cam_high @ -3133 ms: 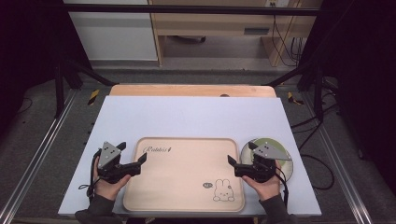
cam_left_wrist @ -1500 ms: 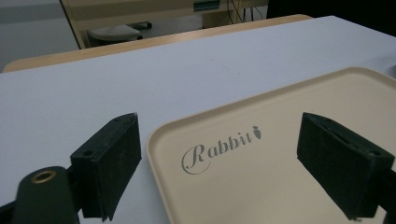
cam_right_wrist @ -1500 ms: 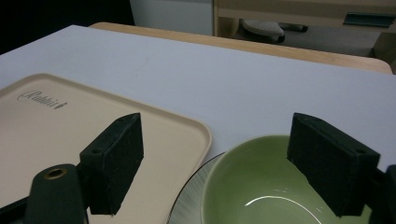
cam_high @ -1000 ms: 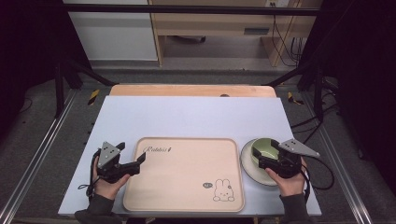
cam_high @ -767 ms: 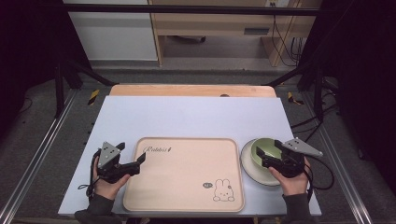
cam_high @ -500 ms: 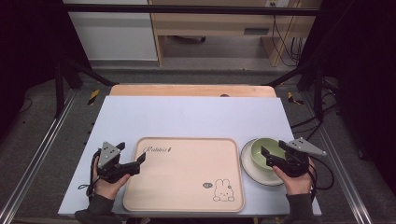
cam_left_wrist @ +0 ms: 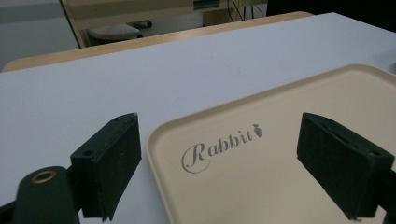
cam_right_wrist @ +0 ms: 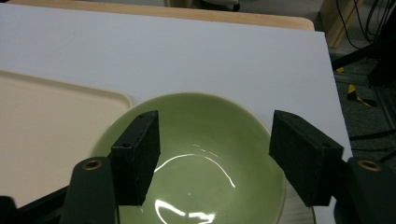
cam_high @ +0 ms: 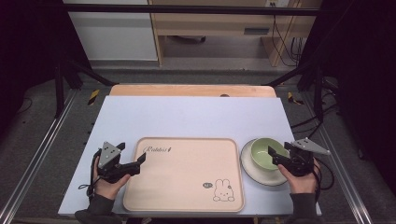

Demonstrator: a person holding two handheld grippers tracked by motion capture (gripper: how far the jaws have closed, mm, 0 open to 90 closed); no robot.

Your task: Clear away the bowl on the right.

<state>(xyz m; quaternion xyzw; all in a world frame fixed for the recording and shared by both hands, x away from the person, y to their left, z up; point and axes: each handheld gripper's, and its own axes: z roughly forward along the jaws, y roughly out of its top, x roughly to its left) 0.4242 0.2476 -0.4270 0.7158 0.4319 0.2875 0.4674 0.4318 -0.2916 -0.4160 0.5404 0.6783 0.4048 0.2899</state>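
Grey floor, wooden shelf unit, white cabinet, dark surroundings

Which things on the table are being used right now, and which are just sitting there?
In use:
- green bowl, right gripper closing in over it, jaws not pressing yet
- white plate under the bowl

Just lying about:
- rabbit tray
- left gripper, open, at the tray's corner
- yellow-black bits on the floor

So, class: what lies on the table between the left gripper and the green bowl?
In the high view, the beige rabbit tray lies between the left gripper and the green bowl.
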